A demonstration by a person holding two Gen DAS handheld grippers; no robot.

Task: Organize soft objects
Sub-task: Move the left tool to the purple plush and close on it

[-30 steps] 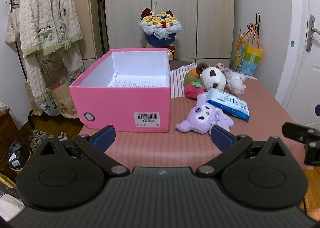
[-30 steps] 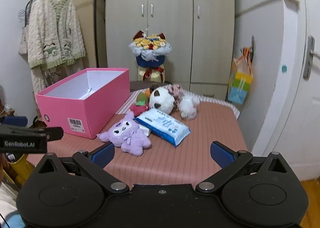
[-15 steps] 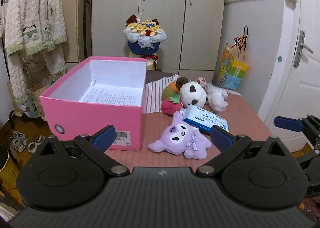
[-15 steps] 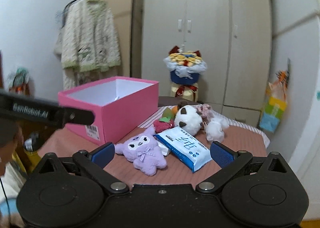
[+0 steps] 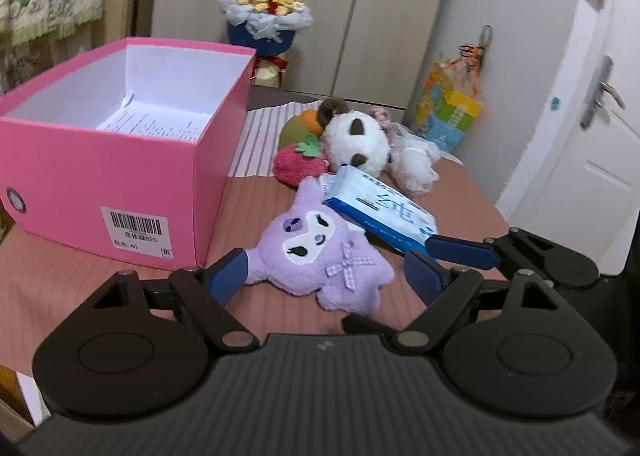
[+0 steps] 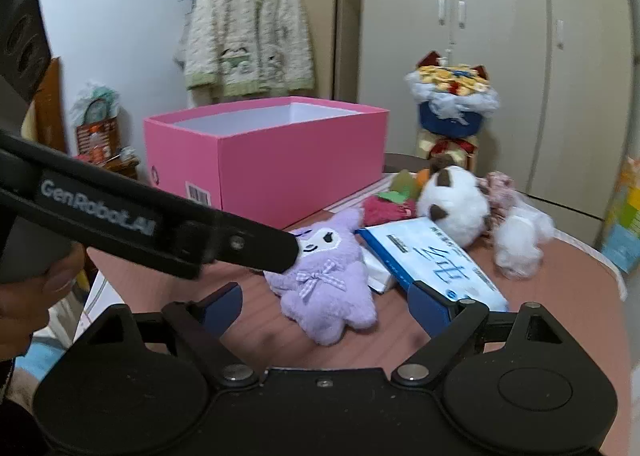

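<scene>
Both jaws spread, closing: left gripper (image 5: 326, 276) straddling purple plush (image 5: 320, 252) beside pink box (image 5: 120, 184); right gripper (image 6: 326, 306) nearing it, pinching nothing.

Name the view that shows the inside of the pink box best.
Left wrist: it looks down into the pink box, showing white walls and printed paper on the floor. Right wrist sees only its outer walls and a strip of white inner wall.

a table (image 5: 80, 276) with a brownish-pink ribbed cover carries an open pink box (image 5: 120, 176) at its left, a purple plush toy (image 5: 320, 252) beside the box, a blue pack of tissues (image 5: 384, 212) leaning on that toy, and more plush toys (image 5: 356, 140) behind them.
</scene>
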